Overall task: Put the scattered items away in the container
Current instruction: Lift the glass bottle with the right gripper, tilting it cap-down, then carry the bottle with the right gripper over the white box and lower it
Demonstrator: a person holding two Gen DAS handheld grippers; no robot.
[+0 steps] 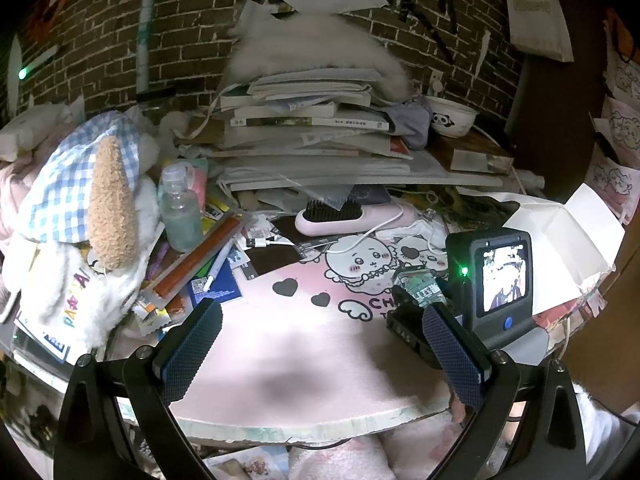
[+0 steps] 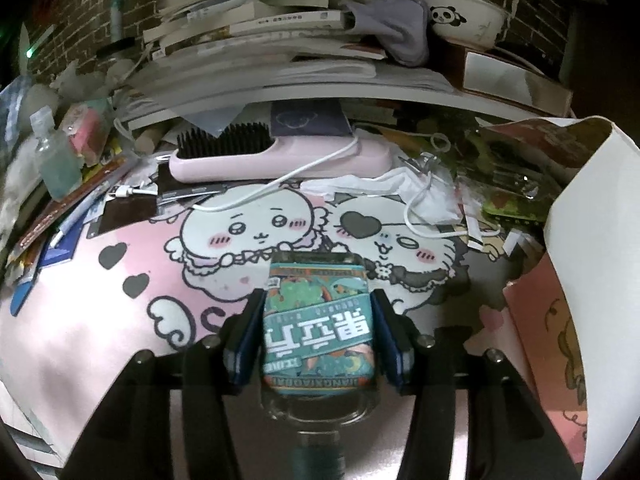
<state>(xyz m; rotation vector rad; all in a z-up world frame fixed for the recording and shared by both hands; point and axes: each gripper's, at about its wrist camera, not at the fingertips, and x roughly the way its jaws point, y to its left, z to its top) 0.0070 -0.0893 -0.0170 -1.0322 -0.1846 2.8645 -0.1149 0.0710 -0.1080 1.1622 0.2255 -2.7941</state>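
A small clear bottle with a teal label (image 2: pixel 320 320) lies lengthwise between the fingers of my right gripper (image 2: pixel 318 296), and both pads press on its sides. It hangs just above the pink cartoon desk mat (image 2: pixel 100 320). The left wrist view shows the same bottle (image 1: pixel 420 288) at the right, in front of the right gripper's camera body (image 1: pixel 500 276). My left gripper (image 1: pixel 322 310) stands wide open over the mat's near part, with nothing between its fingers. A white folded paper bag (image 2: pixel 580 220) stands open at the right edge.
A pink hairbrush (image 2: pixel 280 160) with a white cable (image 2: pixel 320 164) lies at the mat's far edge, under a shelf stacked with books (image 1: pixel 312 120) and a panda bowl (image 1: pixel 452 118). A plush toy (image 1: pixel 88 216), a clear bottle (image 1: pixel 180 208) and snack packets (image 1: pixel 192 264) crowd the left.
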